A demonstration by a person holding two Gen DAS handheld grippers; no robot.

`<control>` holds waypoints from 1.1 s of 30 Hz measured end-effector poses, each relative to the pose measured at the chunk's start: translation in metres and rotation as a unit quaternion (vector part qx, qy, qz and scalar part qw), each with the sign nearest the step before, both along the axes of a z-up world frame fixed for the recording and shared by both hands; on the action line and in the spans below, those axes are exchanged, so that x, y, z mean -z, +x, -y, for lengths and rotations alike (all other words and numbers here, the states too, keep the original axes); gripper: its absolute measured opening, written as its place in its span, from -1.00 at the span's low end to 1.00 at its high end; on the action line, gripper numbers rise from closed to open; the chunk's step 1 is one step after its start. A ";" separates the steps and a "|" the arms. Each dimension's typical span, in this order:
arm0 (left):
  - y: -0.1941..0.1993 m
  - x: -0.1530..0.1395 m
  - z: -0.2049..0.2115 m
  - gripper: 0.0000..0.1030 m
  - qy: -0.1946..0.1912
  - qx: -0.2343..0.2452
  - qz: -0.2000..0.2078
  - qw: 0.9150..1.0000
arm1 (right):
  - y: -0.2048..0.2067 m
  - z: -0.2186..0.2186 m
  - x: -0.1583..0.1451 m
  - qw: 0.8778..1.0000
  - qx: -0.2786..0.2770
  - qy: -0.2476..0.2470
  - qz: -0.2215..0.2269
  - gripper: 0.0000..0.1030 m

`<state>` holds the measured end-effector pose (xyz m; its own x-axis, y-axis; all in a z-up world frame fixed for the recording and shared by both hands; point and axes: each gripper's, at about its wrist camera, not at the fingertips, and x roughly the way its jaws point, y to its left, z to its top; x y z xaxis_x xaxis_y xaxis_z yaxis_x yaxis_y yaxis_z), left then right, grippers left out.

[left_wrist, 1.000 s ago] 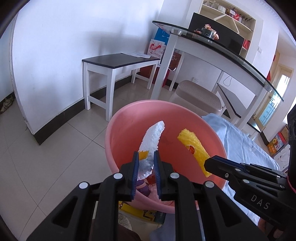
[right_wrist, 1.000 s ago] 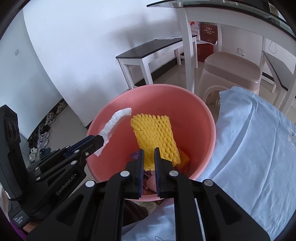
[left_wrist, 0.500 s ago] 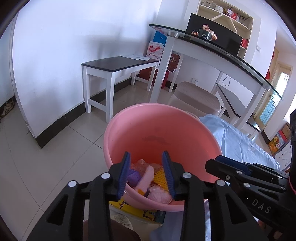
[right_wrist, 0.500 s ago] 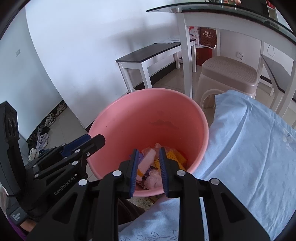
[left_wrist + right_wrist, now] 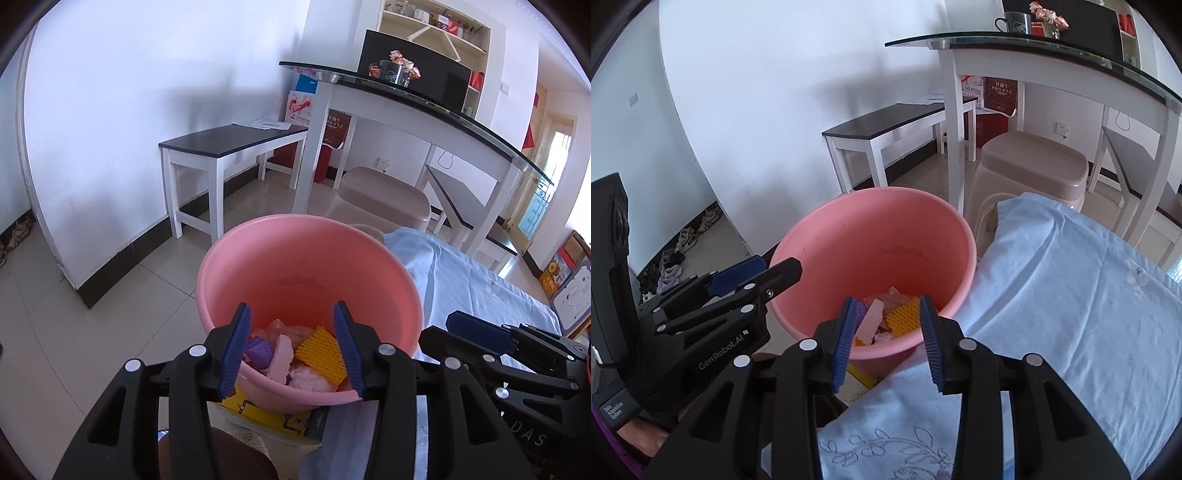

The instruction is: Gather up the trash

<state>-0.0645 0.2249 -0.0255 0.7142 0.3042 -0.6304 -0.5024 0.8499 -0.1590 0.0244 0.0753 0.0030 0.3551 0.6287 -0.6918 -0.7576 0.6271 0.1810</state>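
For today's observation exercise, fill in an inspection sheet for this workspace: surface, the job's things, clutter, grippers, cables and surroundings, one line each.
Surface: light blue cloth covers the work surface right of the basin, lying up against its rim.
Job's things: pink basin holds the trash: yellow foam net, a pale pink foam strip and a purple piece.
Clutter: yellow printed box under the basin.
Grippers: left gripper and right gripper both opening over the basin, nothing between the jaws.
Cables: one cord on the wall by a socket.
Surroundings: dark-topped bench, beige stool, glass-topped table, shoes along the wall.
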 end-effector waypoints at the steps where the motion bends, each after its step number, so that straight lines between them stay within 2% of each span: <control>1: -0.001 -0.001 0.002 -0.10 0.001 0.000 0.000 1.000 | -0.001 0.002 0.000 1.000 0.001 0.000 0.001 -0.30; 33: -0.004 -0.026 0.047 0.01 0.033 0.023 0.000 0.999 | -0.017 0.050 -0.016 0.999 0.022 0.014 0.025 -0.29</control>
